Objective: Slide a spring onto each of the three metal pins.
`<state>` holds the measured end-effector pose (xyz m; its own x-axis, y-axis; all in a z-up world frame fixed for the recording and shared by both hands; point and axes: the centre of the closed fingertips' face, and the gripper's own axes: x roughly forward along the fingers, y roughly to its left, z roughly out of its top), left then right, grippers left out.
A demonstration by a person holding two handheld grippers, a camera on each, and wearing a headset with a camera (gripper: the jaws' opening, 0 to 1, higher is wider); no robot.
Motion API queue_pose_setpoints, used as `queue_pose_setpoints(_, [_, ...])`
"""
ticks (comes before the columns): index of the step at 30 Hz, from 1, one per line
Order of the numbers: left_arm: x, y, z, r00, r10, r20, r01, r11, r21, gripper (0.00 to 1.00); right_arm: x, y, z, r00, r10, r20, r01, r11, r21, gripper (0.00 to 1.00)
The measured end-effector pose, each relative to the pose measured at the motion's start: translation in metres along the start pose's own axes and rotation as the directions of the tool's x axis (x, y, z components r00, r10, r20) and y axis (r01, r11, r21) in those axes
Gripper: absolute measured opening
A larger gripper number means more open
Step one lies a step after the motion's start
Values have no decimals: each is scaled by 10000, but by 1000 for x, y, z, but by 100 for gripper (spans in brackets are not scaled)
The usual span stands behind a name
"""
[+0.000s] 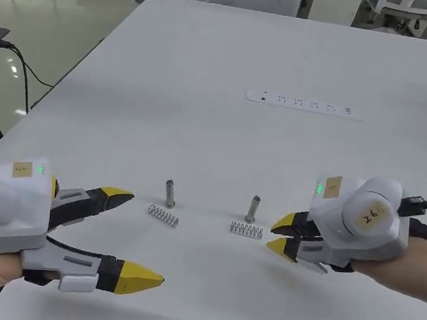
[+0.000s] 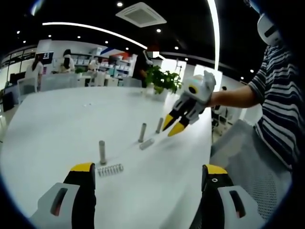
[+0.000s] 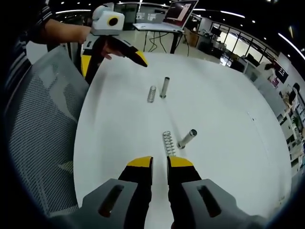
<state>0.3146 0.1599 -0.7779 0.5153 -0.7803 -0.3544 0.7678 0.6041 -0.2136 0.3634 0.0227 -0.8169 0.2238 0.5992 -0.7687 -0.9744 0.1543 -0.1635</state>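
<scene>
The left gripper [image 1: 133, 235] is released: its jaws stand wide apart and grasp nothing. It hovers over the near edge of the table [image 1: 203, 94], toward the near left corner, with its tips aimed at the work. This reads as a standby posture, ready to steady a part.

The right gripper [image 1: 280, 234] hovers over the same near edge, further toward the right. Its jaws are drawn close, with a narrow gap between them, and are empty. That narrow setting suits a thin part. The tips sit just beside the right spring [image 1: 246, 229], so picking it up is judged to be the step in hand.

The right spring lies flat, just in front of the upright right pin [image 1: 253, 208]. The left spring [image 1: 163, 215] lies likewise beside the upright left pin [image 1: 170, 193]. Each spring is laid next to its pin, so the carry is short. No pin carries a spring yet.

In the left gripper view, a further upright post [image 2: 159, 125] stands near the right gripper's tips. It is probably the third pin.

A power strip [image 1: 304, 104] lies well apart, toward the far right.
</scene>
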Motion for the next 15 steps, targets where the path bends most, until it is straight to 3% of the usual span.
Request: queue_pose_setpoints(15, [-1, 1, -4, 9998, 48, -194, -47, 10000, 57, 89, 19, -12, 4, 9995, 147, -286, -151, 9998, -122, 9])
